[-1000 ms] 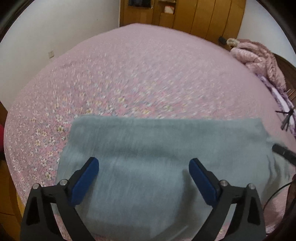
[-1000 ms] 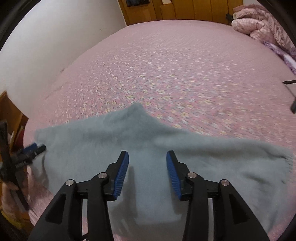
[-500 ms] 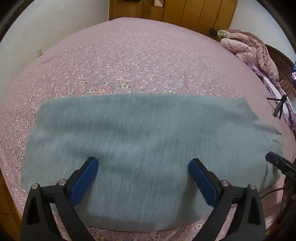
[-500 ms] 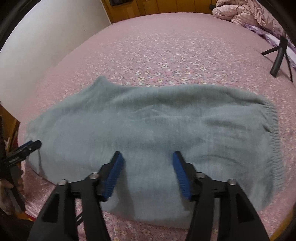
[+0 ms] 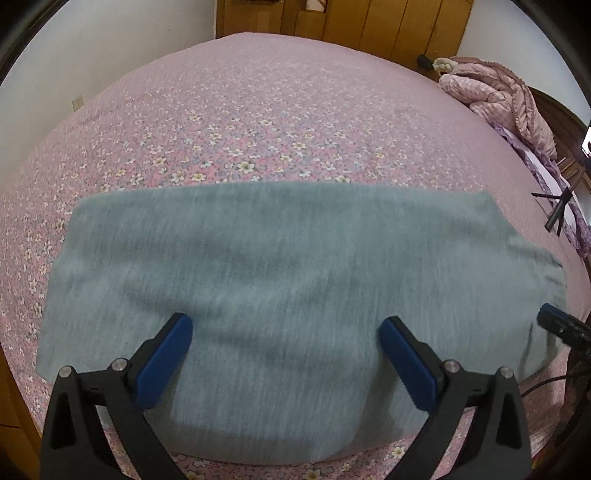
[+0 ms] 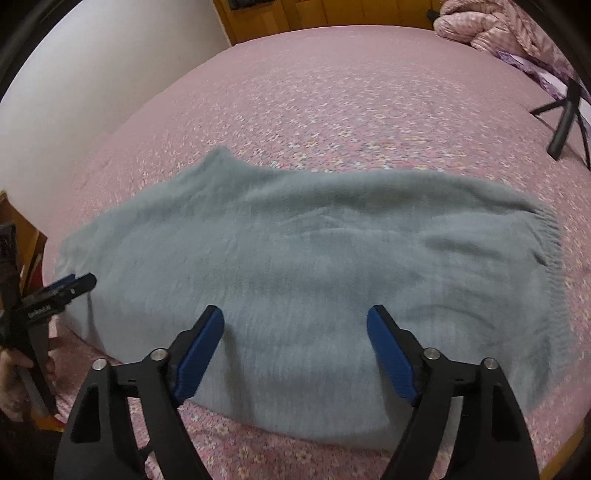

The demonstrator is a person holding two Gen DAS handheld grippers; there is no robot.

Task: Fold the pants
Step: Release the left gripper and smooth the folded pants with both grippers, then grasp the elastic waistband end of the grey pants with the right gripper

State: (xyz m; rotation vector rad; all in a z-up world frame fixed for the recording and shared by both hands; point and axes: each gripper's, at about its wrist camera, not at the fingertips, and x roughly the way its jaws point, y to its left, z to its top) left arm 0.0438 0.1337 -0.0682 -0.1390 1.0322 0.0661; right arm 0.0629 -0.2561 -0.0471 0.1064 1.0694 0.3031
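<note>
The blue fingers [image 6: 201, 354] of the right gripper [image 6: 295, 350] are spreading wider at this moment, with nothing pinched; only the cloth lies beneath the gap. The left gripper [image 5: 286, 360] holds its fingers [image 5: 164, 363] wide apart too, empty, hovering over the near edge of the pants [image 5: 280, 295].

The pants lie folded into a broad grey-green band across the near side of the bed [image 5: 258, 110], the ribbed waistband [image 6: 554, 266] out at 3 o'clock in the right view.

What worries me: the near edge sits close to the bed's rim at 6 o'clock, so a careless tug could drag the fabric off. The cloth looks soft and fuzzy, and a pad coming down may catch only the top layer, pulling the fold apart. The corner poking up at 11 o'clock in the right view suggests the layers are not quite square, and another fold would likely lock that in.

Farther off, the flowered pink sheet runs flat and bare. A pink quilt [image 5: 498, 96] is bundled at 2 o'clock, a black tripod [image 6: 565, 110] stands by it, and wooden panelling [image 5: 369, 22] backs the white wall [image 6: 92, 74].
</note>
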